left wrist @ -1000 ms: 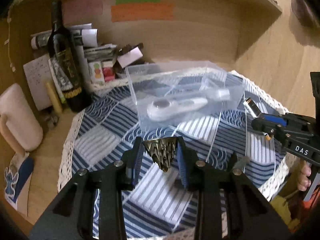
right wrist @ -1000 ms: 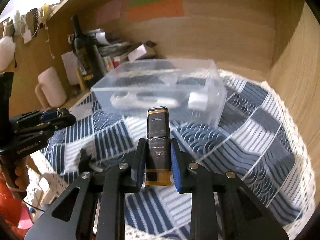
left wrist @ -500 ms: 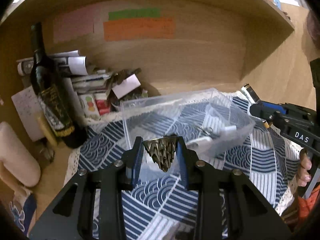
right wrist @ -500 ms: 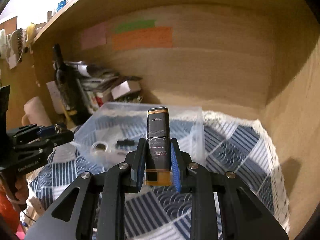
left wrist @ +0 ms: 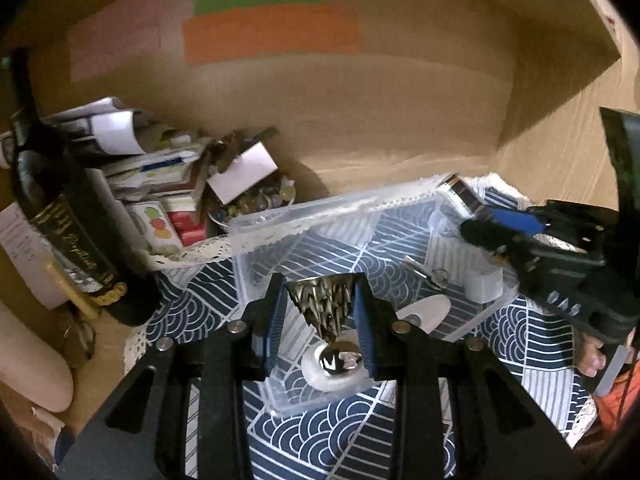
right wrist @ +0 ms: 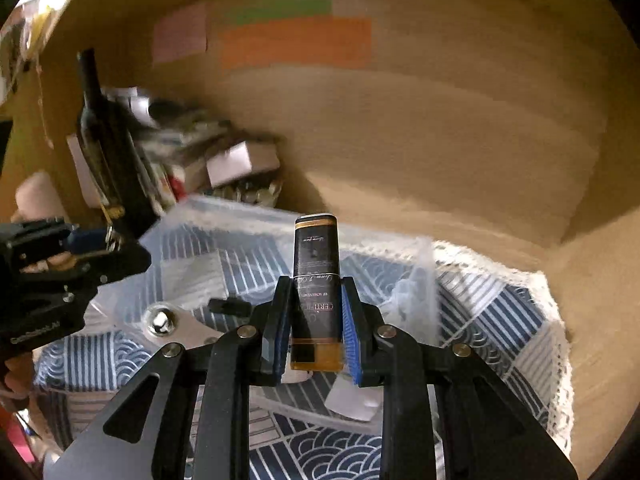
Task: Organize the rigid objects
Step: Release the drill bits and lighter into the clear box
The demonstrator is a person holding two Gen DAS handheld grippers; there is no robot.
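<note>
My left gripper (left wrist: 320,312) is shut on a bronze ridged cone-shaped ornament (left wrist: 322,306) and holds it over the near left end of a clear plastic bin (left wrist: 280,216). My right gripper (right wrist: 314,320) is shut on a black and amber rectangular bottle (right wrist: 316,280) and holds it above the bin's right part (right wrist: 424,280). Inside the bin lie a white device with a shiny round button (left wrist: 340,358), keys (left wrist: 428,274) and a white block (left wrist: 484,286). The right gripper also shows in the left wrist view (left wrist: 472,216), the left one in the right wrist view (right wrist: 116,248).
The bin stands on a blue and white patterned cloth (left wrist: 328,436) in a wooden alcove. A dark wine bottle (left wrist: 60,200), stacked papers and small boxes (left wrist: 160,184) and a bowl of small items (left wrist: 256,200) crowd the back left. A pink roll (left wrist: 28,364) lies at far left.
Both grippers have moved forward and over the bin with their objects still held. The bin now lies directly under both.
</note>
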